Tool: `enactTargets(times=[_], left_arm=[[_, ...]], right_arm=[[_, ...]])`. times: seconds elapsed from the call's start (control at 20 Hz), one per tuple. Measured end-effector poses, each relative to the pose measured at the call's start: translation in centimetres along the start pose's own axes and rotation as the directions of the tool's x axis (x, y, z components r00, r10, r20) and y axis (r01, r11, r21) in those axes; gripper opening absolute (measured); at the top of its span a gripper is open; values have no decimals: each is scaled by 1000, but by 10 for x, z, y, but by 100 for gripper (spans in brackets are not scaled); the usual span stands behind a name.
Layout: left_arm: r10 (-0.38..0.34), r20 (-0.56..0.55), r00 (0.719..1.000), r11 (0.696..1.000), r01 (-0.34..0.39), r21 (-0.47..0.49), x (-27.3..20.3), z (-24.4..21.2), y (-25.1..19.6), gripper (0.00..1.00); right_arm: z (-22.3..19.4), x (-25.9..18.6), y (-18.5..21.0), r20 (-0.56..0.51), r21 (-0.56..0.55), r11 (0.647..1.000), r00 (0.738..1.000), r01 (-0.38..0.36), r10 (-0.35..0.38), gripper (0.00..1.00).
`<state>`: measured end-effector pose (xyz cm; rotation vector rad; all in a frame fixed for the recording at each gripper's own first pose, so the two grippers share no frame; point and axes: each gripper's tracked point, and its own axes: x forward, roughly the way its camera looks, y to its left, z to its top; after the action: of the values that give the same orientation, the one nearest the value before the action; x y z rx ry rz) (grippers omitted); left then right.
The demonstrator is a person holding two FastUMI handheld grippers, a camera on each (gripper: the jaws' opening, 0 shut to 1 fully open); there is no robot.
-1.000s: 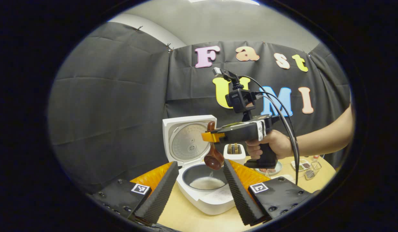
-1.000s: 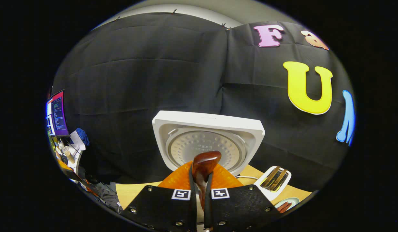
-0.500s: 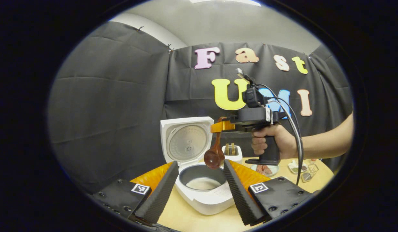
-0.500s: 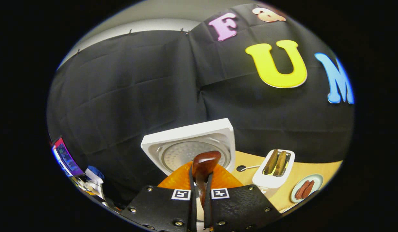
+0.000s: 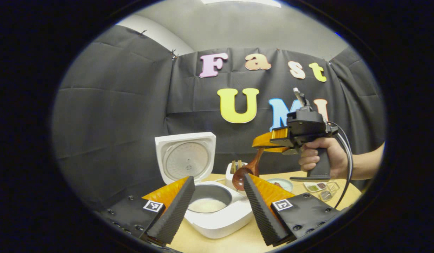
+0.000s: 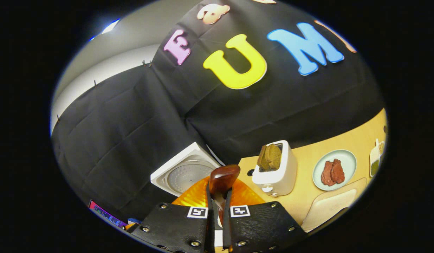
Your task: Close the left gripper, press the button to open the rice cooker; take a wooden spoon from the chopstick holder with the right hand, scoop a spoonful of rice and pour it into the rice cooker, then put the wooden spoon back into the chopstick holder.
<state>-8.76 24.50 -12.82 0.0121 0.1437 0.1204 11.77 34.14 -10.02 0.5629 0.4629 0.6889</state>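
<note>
You've swung the spoon (image 5: 245,173) off the cooker (image 5: 217,214), rice poured; right gripper (image 6: 217,207) clenched on it, left gripper (image 5: 217,196) released. Return it next.

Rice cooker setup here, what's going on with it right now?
The rice cooker sits on the table with its lid up and white rice in the pot. A person's hand holds the right gripper, jaws clamped on a wooden spoon that hangs bowl-down beside the cooker, in front of the toaster. The left gripper hovers in front of the cooker with jaws open, holding nothing.
</note>
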Motion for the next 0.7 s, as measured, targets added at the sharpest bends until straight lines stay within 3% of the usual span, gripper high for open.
enactTargets(times=[0.35, 0.55, 0.7], left_arm=[[-146, 12, 989, 989, 145, 6, 11, 9, -77, 95], [-240, 21, 971, 971, 239, 19, 12, 18, -122, 99], [-282, 18, 959, 959, 281, 30, 14, 22, -149, 95]], right_arm=[[38, -103, -94, 119, 126, 984, 983, 127, -142, 9], [47, -153, -142, 161, 177, 965, 962, 193, -221, 9], [54, -189, -171, 192, 208, 951, 944, 229, -269, 9]])
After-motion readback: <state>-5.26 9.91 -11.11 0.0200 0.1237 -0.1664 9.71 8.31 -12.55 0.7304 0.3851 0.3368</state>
